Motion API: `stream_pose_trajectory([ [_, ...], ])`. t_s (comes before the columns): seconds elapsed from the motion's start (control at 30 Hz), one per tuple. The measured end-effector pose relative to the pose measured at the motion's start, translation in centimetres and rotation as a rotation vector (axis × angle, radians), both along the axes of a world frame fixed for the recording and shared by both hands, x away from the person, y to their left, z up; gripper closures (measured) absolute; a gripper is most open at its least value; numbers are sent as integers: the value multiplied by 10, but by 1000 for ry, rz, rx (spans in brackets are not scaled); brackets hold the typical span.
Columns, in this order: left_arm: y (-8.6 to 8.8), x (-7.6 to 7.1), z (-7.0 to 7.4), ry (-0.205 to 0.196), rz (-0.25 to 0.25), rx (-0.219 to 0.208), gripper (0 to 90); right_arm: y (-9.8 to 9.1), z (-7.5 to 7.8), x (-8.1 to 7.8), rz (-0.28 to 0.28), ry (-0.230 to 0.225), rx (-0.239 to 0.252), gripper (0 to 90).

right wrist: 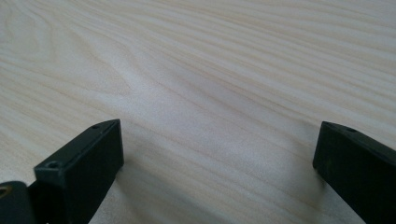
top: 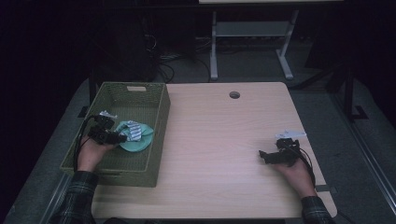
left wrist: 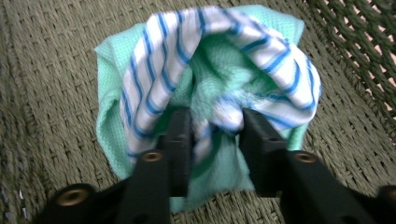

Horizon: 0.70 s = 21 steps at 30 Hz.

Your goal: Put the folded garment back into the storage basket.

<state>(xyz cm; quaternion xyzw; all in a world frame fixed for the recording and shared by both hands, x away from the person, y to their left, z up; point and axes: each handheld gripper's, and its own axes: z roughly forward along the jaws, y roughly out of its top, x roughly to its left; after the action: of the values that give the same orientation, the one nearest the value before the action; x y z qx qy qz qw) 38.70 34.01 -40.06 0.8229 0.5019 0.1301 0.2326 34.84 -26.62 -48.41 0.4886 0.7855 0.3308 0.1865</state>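
Note:
A bundled cloth, mint green with a white, blue-striped one wrapped into it (top: 135, 136) (left wrist: 210, 60), lies on the floor of a woven olive basket (top: 161, 116) (left wrist: 46, 70) at the table's left side. My left gripper (top: 122, 138) (left wrist: 212, 116) is down inside the basket at the cloth's near edge. Its jaws stand part way apart with a loose fold of cloth between them, and the pads do not look pressed on it. My right gripper (top: 262, 155) (right wrist: 219, 135) rests low over the bare wooden table (top: 219, 130) at the right, jaws wide open and nothing between them.
The basket's walls enclose my left gripper on all sides. A round cable hole (top: 234, 94) sits near the table's far edge. Behind the table stand the grey legs of another desk (top: 214, 46), with cables on the floor.

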Motion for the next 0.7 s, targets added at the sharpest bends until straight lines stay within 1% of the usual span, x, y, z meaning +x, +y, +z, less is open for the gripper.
stream_pose_trajectory([
  [0.17,1,0,-1,6,0,-11,483,0,0,0,1,-1,0,12],
  [0.23,1,0,0,-3,-1,-9,428,0,0,0,0,-1,0,12],
  [0.33,1,0,1,-21,2,-15,307,0,0,0,-1,0,0,12],
  [0.37,0,0,2,-26,6,-24,274,0,0,0,0,0,0,12],
  [0.4,0,0,2,-31,6,-28,251,0,0,0,-1,0,0,12],
  [0.43,0,-1,3,-44,5,-29,233,0,0,0,0,-1,0,12],
  [0.5,-1,-1,6,-51,1,-36,177,0,0,0,0,0,0,12],
  [0.6,-3,-2,12,-69,-4,-45,144,0,0,0,0,-1,0,12],
  [0.7,-9,-4,19,-77,-20,-53,143,0,0,0,0,-1,0,12],
])
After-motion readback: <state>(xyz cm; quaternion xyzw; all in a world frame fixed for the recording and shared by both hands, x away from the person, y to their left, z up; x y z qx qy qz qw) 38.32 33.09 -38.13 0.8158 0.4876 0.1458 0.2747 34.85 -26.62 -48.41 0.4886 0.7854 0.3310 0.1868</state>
